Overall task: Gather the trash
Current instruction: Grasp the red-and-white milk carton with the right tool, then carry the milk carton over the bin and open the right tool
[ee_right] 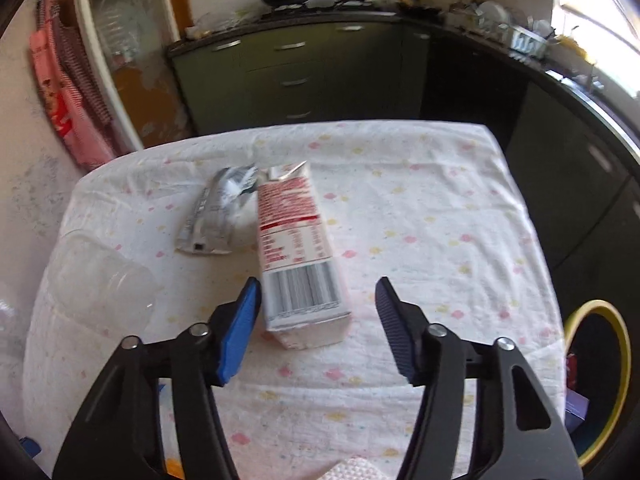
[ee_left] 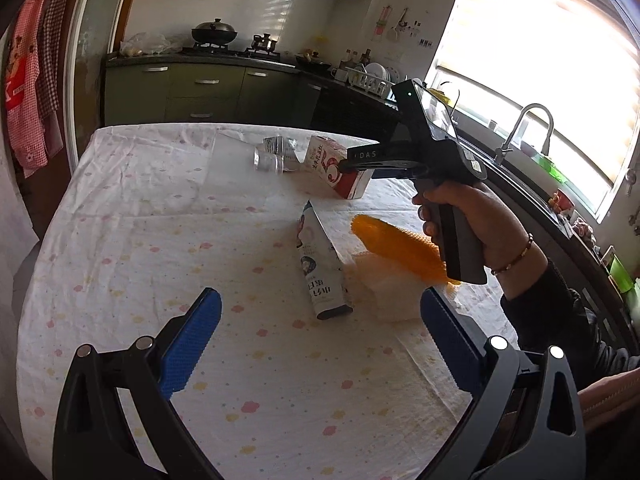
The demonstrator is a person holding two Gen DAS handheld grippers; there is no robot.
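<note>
**Carton between our right jaws, not yet gripped**

While our left gripper [ee_left: 320, 328] hangs wide open and empty over the tablecloth [ee_left: 140, 208], the nearest trash to it is a flat printed box [ee_left: 320, 268] lying just beyond its fingers, beside an orange mesh [ee_left: 400, 248] and some white packing. Our right gripper [ee_right: 318, 312] stands about half open, straddling the near end of the red-and-white carton [ee_right: 298, 252], which lies on its side. Its left pad is at or just beside the carton's edge, and the right pad stands clear, so nothing is held. Past the carton, touching its far end, lies a crumpled silver wrapper [ee_right: 218, 216]. A clear plastic container [ee_right: 100, 280] sits at the table's left edge, and a yellow-rimmed bin [ee_right: 600, 380] stands low to the right, off the table.

We judge the risk to be the off-centre approach: the left pad could meet the carton first and push it sideways into the wrapper. An empty carton might also crumple and slip, since we hold only its end.
</note>
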